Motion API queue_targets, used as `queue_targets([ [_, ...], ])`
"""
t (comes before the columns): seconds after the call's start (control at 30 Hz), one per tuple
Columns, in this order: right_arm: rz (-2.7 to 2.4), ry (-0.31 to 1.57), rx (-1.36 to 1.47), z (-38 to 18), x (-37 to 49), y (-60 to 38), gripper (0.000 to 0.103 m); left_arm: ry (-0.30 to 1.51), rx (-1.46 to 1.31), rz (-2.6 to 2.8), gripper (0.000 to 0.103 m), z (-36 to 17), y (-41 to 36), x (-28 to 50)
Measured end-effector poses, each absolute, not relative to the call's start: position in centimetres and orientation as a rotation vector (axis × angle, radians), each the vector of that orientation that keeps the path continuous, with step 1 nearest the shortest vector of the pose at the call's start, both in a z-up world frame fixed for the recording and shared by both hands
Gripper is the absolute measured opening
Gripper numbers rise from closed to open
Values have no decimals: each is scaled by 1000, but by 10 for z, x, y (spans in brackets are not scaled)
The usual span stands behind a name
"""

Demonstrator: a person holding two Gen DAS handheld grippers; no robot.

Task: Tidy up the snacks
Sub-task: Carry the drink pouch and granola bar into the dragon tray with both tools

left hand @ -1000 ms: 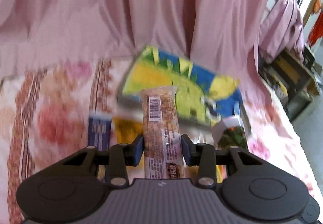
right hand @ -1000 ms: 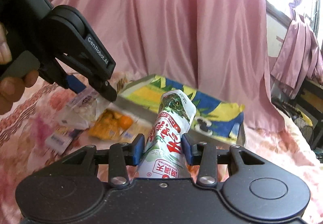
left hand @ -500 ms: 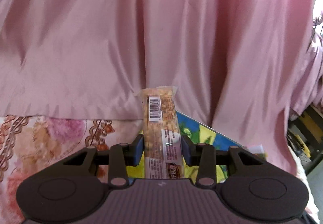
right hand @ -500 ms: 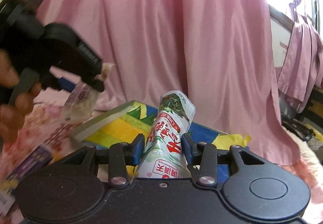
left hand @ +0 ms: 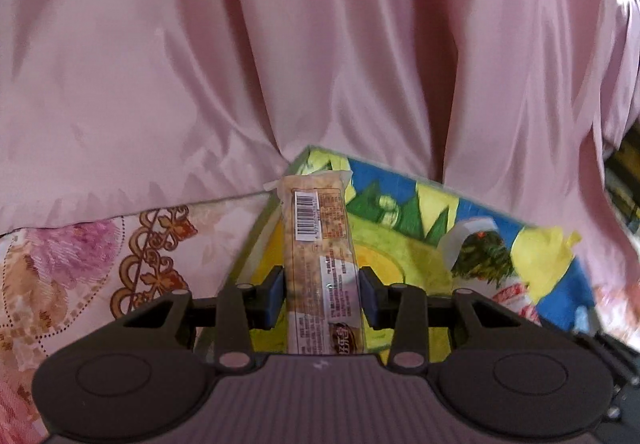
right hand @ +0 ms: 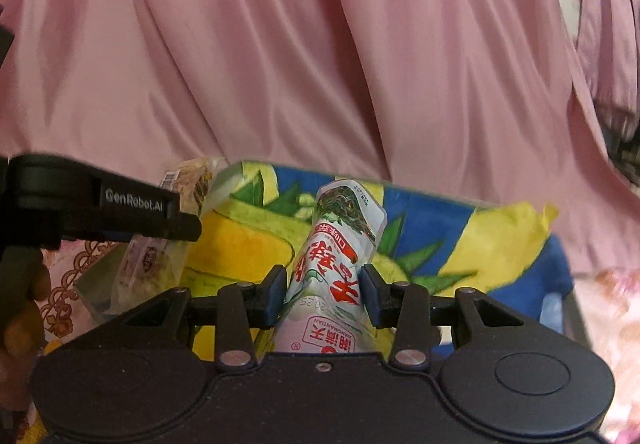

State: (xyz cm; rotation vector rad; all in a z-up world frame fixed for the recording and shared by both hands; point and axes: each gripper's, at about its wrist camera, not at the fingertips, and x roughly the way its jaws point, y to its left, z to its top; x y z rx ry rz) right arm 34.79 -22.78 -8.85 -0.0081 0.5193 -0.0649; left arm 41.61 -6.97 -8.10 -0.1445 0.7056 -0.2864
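A pink curtain [left hand: 320, 56] fills the background of both wrist views, hanging in folds down to a surface covered by a floral cloth [left hand: 80, 268]. On that cloth, just in front of the curtain, sits a box [right hand: 432, 220] lined with a blue, yellow and green printed sheet. The left claw [left hand: 322, 294] is clamped on a long clear-wrapped snack bar [left hand: 316, 240], barcode side up, held lengthwise over the box's left edge. The right claw [right hand: 323, 296] is clamped on a white snack pouch [right hand: 340, 248] with red characters and a dark green picture at its top, held above the middle of the box. In the right wrist view the left claw comes in from the left with its bar at the box's near-left corner, a hand [right hand: 20, 320] partly visible below it. In the left wrist view the pouch's top shows over the right part of the box.
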Motion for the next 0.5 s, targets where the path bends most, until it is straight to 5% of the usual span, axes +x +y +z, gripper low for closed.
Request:
queue_targets([
  [0.3, -89, 599, 49, -102, 359, -234, 45, 765, -109, -286, 43, -96, -73, 415],
  [0.5, -101, 629, 90, -103, 360, -240, 56, 760, -100, -283, 43, -97, -73, 416],
])
